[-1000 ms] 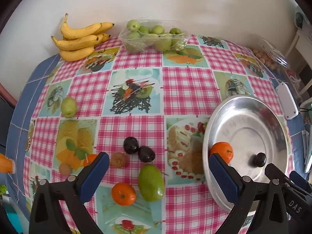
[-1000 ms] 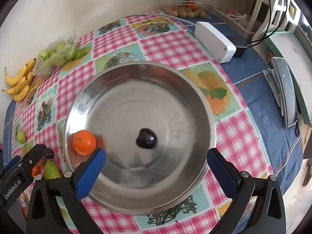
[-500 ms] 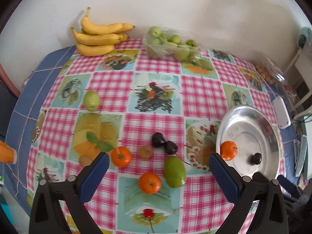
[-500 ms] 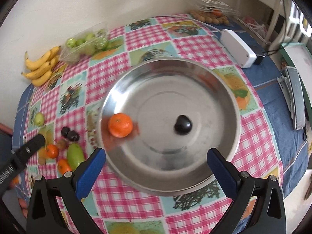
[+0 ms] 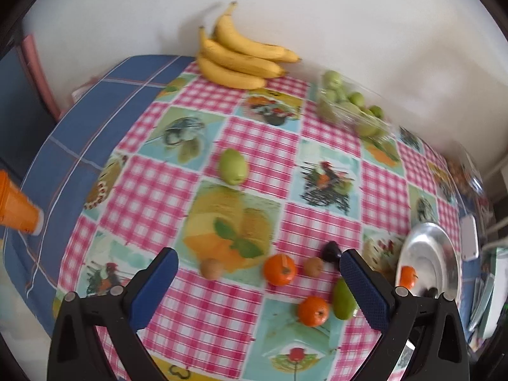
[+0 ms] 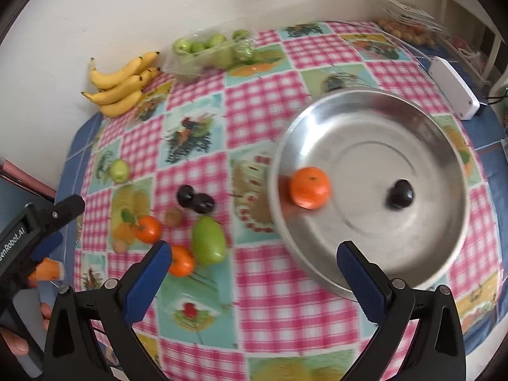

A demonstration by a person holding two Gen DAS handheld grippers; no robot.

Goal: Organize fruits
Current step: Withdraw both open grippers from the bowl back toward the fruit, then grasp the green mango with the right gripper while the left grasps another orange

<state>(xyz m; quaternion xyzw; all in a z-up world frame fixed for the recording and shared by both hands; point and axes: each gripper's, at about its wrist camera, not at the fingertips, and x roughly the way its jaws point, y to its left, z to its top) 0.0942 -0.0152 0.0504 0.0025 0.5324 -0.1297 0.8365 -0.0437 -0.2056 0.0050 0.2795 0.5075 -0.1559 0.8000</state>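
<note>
Left gripper (image 5: 258,270): held spread wide, empty, above the loose fruit.
Right gripper (image 6: 254,262): likewise spread, nothing gripped, near the bowl's rim.
Metal bowl (image 6: 444,146): one orange (image 6: 309,187) and one dark plum (image 6: 400,193) are contained.
Tablecloth (image 6: 260,108): two oranges, a green mango (image 6: 208,239), two plums, small brown fruits are left beside the bowl.

Both grippers pull back and swing left across the table. The left gripper (image 5: 258,281), jaws wide, now frames two loose oranges (image 5: 280,269), leaving the bowl (image 5: 444,254) at far right. The right gripper (image 6: 254,273) view slides off the bowl (image 6: 451,146), bringing the loose fruit and bananas (image 6: 122,85) into frame.
</note>
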